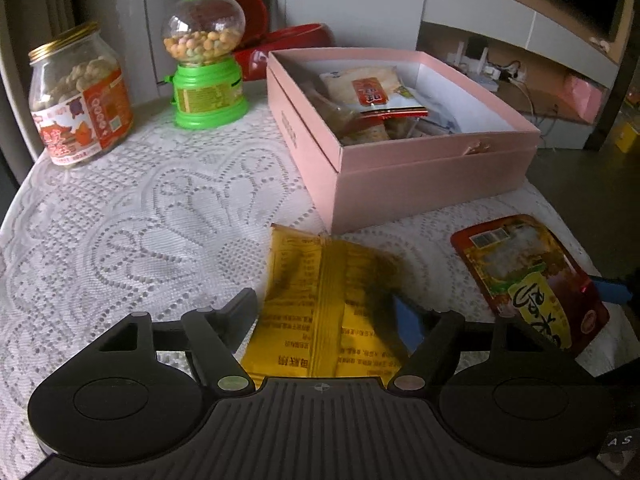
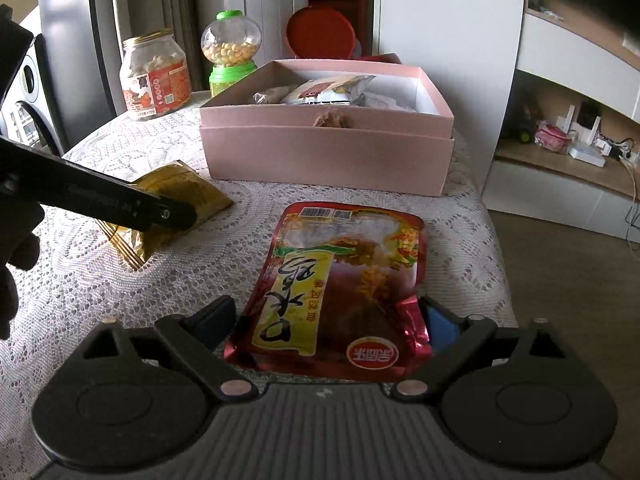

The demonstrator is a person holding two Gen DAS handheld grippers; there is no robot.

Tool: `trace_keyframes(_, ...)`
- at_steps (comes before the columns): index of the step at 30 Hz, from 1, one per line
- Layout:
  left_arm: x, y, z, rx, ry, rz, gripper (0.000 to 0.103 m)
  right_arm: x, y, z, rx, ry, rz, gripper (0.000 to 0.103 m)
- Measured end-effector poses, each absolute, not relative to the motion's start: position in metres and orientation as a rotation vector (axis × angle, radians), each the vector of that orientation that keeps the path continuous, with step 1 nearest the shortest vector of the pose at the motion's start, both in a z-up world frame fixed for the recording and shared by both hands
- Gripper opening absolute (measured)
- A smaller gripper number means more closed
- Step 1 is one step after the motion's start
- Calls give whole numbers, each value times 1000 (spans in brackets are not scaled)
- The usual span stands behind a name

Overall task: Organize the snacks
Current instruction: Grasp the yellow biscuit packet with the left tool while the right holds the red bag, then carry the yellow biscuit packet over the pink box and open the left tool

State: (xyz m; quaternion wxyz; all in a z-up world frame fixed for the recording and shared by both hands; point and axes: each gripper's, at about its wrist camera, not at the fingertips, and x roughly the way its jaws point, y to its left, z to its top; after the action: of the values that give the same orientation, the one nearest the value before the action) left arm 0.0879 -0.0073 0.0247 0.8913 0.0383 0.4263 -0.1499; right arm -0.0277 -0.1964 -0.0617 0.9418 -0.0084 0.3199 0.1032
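Both grippers gape unclenched: left gripper [image 1: 326,312] straddles the gold pack [image 1: 324,304], right gripper [image 2: 326,320] the red pack [image 2: 340,284]; slick foil could slip when pinched.

Lace tablecloth [image 1: 140,216]: white, covers the tabletop. Red lid [image 2: 320,32]: round, propped upright behind the table. Red container [image 1: 288,42]: partly hidden, at the table's far edge. Shelf unit [image 2: 568,92]: white and wood, at right, holding routers [image 2: 580,118], cables and a pink bag [image 2: 552,136]. Speaker [image 2: 24,80]: far left. Floor [image 2: 560,280]: brown.
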Motion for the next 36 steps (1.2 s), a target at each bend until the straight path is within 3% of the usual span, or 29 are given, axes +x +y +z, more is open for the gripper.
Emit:
trace_keyframes(3,79,-4,26,48,874,-304,67,-27,-196,-62,-16,654,210,98)
trace_keyframes(6,60,-3,27,30,859,-332,64,-26,-197,-63,-13,660,225,102)
trace_keyframes(15,20,18,19,-30,762,-361,64,-23,-196,-62,-28,677,245,103)
trace_keyframes(25,22,8,24,17,826,-369,64,5,-193,-53,-43,766,240,102)
trace_keyframes(30,24,9,27,10,848,-374,61,-1,-202,-45,-32,777,256,82)
trace_keyframes(36,14,7,33,-14,859,-446,55,-32,-224,-26,27,748,273,74)
